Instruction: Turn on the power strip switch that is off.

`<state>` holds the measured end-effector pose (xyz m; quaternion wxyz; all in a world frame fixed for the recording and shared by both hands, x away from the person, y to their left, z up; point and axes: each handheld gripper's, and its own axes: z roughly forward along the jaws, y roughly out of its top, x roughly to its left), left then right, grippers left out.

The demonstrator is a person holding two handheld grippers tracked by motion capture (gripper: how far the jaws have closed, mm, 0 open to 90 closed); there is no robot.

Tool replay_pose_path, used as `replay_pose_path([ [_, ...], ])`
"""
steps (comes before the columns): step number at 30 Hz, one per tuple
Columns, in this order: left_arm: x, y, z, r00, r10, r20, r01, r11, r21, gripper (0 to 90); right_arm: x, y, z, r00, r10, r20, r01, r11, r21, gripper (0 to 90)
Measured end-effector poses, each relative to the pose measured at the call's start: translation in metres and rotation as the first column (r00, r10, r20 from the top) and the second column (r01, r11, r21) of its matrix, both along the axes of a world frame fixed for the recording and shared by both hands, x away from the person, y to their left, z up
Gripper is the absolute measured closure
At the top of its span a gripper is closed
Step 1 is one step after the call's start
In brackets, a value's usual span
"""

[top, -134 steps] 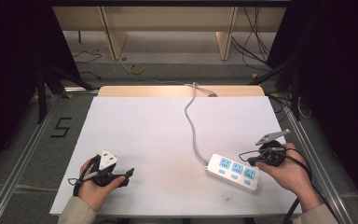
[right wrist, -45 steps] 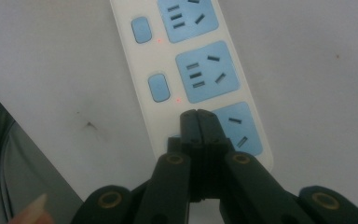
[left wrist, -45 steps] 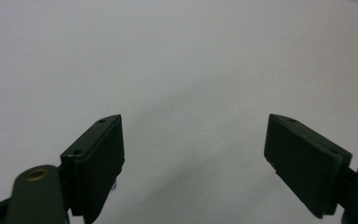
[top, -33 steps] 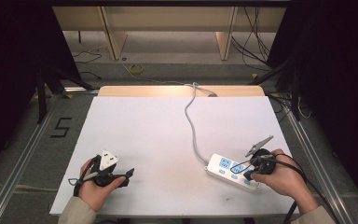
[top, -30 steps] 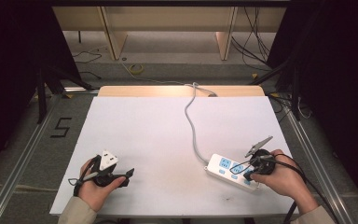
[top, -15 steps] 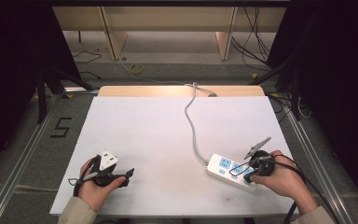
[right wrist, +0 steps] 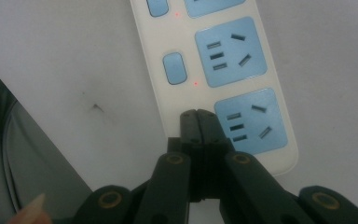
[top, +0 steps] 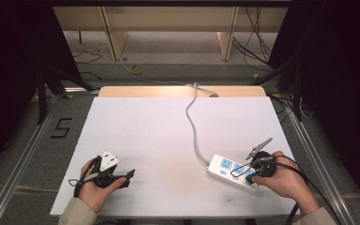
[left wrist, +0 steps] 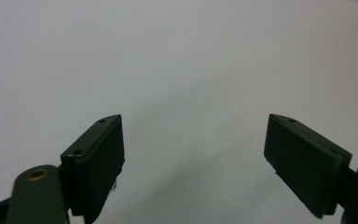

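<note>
Both jaws of the right gripper, pressed together and empty, have come down onto the white plastic power strip, presumably pressing its blue switch; left gripper gapes idle.

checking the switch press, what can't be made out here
- Right gripper view: the shut right gripper covers the spot on the power strip where the nearest switch would be, so contact cannot be told.
- Same view: the strip's far end is cut off by the top edge.
- High view: the person's right hand hides the strip's near end.
</note>
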<state>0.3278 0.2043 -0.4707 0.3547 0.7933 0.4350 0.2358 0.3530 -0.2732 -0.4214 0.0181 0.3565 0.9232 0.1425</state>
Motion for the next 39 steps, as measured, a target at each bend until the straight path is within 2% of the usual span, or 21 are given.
replay_pose_path([
  [39,0.0,-0.0002,0.0001,1.0,0.001,0.001,-0.001,1.0,0.001,19.8,-0.0007,0.004,-0.0022,1.0,0.001,-0.003,-0.001,1.0,-0.029,90.0],
])
